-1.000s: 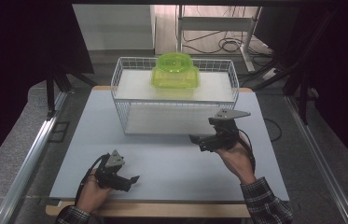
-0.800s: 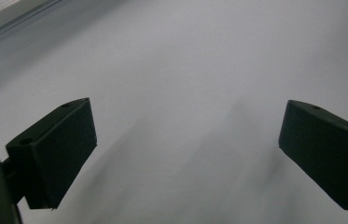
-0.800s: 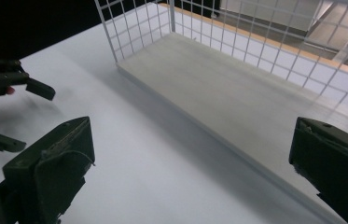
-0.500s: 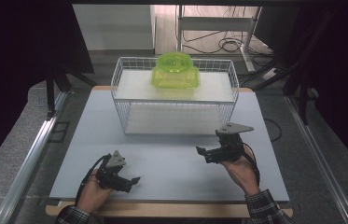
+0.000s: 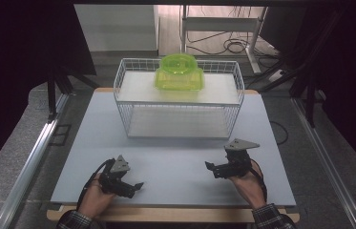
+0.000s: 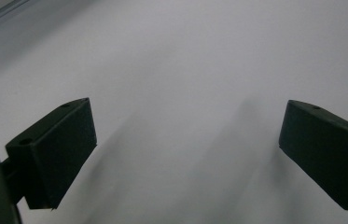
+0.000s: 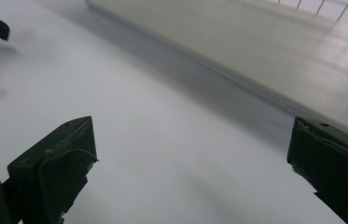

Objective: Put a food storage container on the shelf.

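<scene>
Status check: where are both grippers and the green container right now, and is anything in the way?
Left gripper and right gripper open, empty, low at near table edge. Green container on wire rack top shelf, untouched. Nothing between.

A translucent lime-green container [image 5: 179,71] sits on a white wire rack [image 5: 132,112], above a pale grey table [image 5: 175,162].

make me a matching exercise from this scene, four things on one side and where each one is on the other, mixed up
Things:
1. green container
2. wire basket
3. left gripper
4. right gripper

Places:
A. near edge of the table, at the high view's right, jaws open
B. far half of the table, standing on it
C. upper shelf of the basket
D. near edge of the table, at the high view's left, jaws open

Pairs: 1-C, 2-B, 3-D, 4-A
</scene>
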